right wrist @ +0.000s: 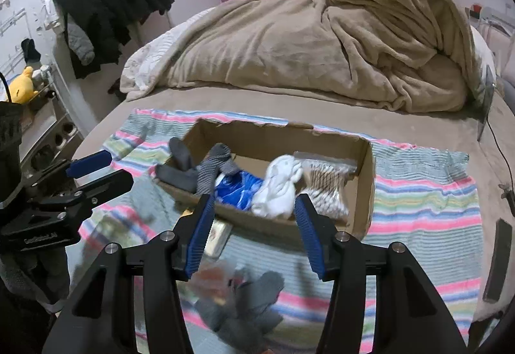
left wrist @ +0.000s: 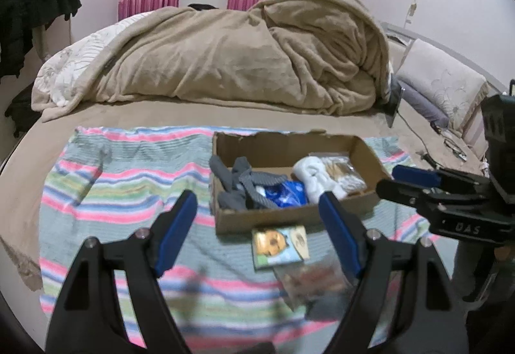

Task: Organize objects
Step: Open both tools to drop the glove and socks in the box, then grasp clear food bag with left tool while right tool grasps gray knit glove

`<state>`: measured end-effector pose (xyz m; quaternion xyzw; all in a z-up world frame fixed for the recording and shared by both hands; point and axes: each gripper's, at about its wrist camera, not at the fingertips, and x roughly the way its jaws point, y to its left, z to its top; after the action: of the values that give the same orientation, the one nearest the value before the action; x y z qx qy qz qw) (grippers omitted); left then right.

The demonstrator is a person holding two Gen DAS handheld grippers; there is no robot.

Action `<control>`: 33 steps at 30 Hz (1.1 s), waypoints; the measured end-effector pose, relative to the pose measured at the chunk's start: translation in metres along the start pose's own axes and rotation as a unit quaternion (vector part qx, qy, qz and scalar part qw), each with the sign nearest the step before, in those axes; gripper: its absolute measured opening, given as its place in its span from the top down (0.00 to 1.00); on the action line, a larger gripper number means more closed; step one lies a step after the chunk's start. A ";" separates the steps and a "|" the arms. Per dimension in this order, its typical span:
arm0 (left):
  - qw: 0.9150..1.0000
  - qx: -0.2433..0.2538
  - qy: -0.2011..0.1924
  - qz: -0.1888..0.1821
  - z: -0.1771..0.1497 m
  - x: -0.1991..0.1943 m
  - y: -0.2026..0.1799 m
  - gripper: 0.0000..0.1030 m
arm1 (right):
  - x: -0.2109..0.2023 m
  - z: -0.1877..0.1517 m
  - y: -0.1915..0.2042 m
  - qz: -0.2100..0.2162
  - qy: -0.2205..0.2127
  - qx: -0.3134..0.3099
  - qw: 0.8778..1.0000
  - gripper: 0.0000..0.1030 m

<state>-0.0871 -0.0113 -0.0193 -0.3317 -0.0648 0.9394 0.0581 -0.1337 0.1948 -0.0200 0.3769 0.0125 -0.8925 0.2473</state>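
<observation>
An open cardboard box (left wrist: 289,218) (right wrist: 367,180) sits on a striped towel (left wrist: 112,186) (right wrist: 425,202) on the bed. Inside lie grey socks (left wrist: 239,185) (right wrist: 209,172), a blue packet (left wrist: 289,194) (right wrist: 236,189), a white cloth (left wrist: 310,175) (right wrist: 278,189) and a clear packet of beige items (left wrist: 344,175) (right wrist: 328,183). In front of the box lie a picture card (left wrist: 278,246), a clear plastic packet (left wrist: 315,283) and a grey sock (right wrist: 251,305). My left gripper (left wrist: 256,194) (right wrist: 119,167) stands open above the card, holding nothing. My right gripper (right wrist: 254,197) (left wrist: 391,180) is open over the grey sock, empty too.
A heaped beige blanket (left wrist: 257,57) (right wrist: 322,41) fills the far half of the bed. Pillows (left wrist: 444,86) and a cable (left wrist: 415,135) lie at the right. Dark clothes (right wrist: 112,3) hang at the left, with a yellow plush (right wrist: 21,86) below. A dark flat device (right wrist: 499,260) lies right of the towel.
</observation>
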 end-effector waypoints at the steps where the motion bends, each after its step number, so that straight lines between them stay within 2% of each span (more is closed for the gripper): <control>1: 1.000 0.000 -0.003 -0.001 -0.003 -0.007 -0.001 0.23 | -0.003 -0.002 0.002 0.001 -0.001 -0.001 1.000 0.47; 7: 1.000 -0.011 -0.013 -0.006 -0.013 -0.032 -0.005 0.21 | -0.020 -0.012 0.014 0.012 -0.008 -0.003 1.000 0.46; 9: 1.000 -0.019 -0.015 -0.007 -0.018 -0.036 -0.004 0.12 | -0.024 -0.016 0.016 0.015 -0.008 -0.004 1.000 0.46; 12: 0.999 -0.031 -0.015 -0.008 -0.023 -0.036 -0.002 0.11 | -0.028 -0.025 0.019 0.018 -0.006 -0.005 1.000 0.46; 33: 0.997 -0.039 0.067 -0.009 -0.064 0.018 -0.007 0.11 | 0.008 -0.081 0.012 0.024 0.064 -0.004 0.998 0.45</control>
<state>-0.0605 0.0032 -0.0784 -0.3957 -0.0999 0.9111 0.0576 -0.0785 0.1975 -0.0811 0.4321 0.0223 -0.8604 0.2692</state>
